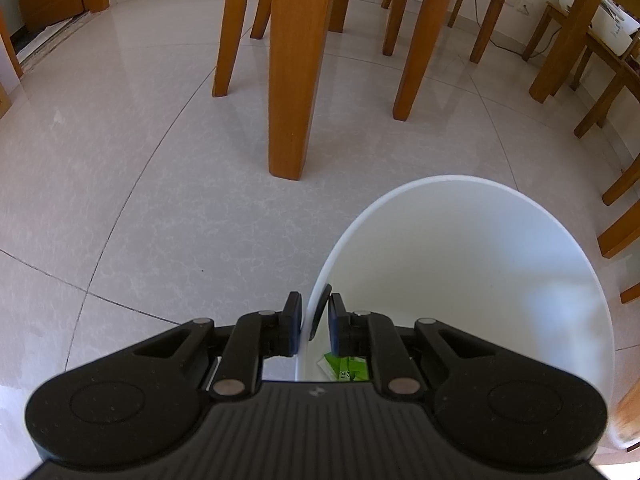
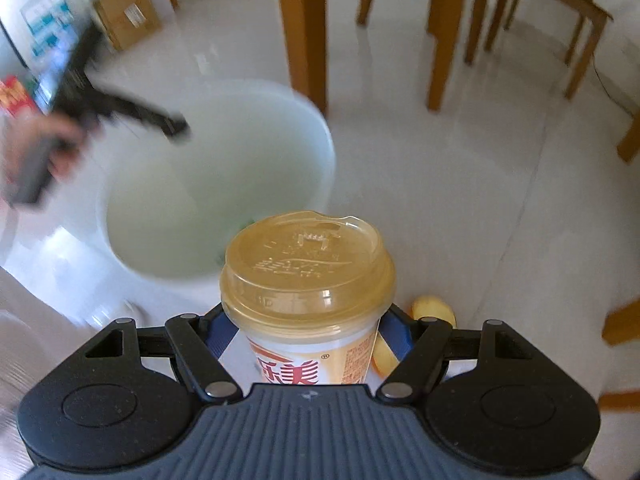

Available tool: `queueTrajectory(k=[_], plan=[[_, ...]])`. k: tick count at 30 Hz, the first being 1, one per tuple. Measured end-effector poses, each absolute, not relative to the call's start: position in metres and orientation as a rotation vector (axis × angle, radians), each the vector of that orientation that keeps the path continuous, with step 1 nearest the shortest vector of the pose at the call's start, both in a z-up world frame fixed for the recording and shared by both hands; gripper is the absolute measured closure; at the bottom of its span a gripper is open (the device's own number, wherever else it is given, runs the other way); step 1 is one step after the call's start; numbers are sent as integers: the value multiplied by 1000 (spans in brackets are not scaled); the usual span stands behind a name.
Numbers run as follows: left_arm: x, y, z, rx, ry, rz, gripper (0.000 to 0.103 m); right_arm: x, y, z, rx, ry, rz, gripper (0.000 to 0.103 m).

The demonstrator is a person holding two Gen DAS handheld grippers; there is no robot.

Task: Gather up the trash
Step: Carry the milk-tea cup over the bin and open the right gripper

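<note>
Cup point(image 2: 308, 292) clamped in your right gripper point(image 2: 308, 344), near bin point(image 2: 320, 148). Left gripper point(image 1: 314, 322) pinches bin rim. Next: carry cup over bin, release.

Left tool point(image 1: 314, 320) angled downward, pads clamped tight, right tool point(image 2: 308, 334) angled downward, pads spread wide, gripping

White bin point(image 2: 216, 184), amber-lidded cup point(image 2: 308, 264) with red lettering, green wrapper point(image 1: 346, 368)
</note>
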State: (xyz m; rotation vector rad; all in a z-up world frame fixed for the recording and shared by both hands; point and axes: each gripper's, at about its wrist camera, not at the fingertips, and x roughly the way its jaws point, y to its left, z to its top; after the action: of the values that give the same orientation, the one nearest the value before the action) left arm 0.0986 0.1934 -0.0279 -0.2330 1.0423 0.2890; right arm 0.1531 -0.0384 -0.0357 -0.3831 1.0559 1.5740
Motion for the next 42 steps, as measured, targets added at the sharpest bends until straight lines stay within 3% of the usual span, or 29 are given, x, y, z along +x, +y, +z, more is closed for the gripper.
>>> queueTrajectory(k=[10, 25, 31, 36, 40, 42], plan=[[97, 194, -29, -234, 1041, 285, 92, 155, 8, 39, -212, 907, 1668, 25], [100, 191, -29, -244, 1039, 293, 92, 124, 47, 13, -207, 979, 1661, 24], [99, 191, -29, -241, 1039, 294, 92, 121, 44, -1, -211, 1031, 1626, 11], [100, 192, -28, -239, 1040, 295, 92, 125, 32, -7, -223, 1024, 1596, 10], [100, 193, -28, -240, 1040, 296, 91, 122, 10, -13, -294, 918, 1567, 10], [100, 193, -29, -238, 1040, 295, 91, 119, -7, -20, -323, 849, 1543, 4]])
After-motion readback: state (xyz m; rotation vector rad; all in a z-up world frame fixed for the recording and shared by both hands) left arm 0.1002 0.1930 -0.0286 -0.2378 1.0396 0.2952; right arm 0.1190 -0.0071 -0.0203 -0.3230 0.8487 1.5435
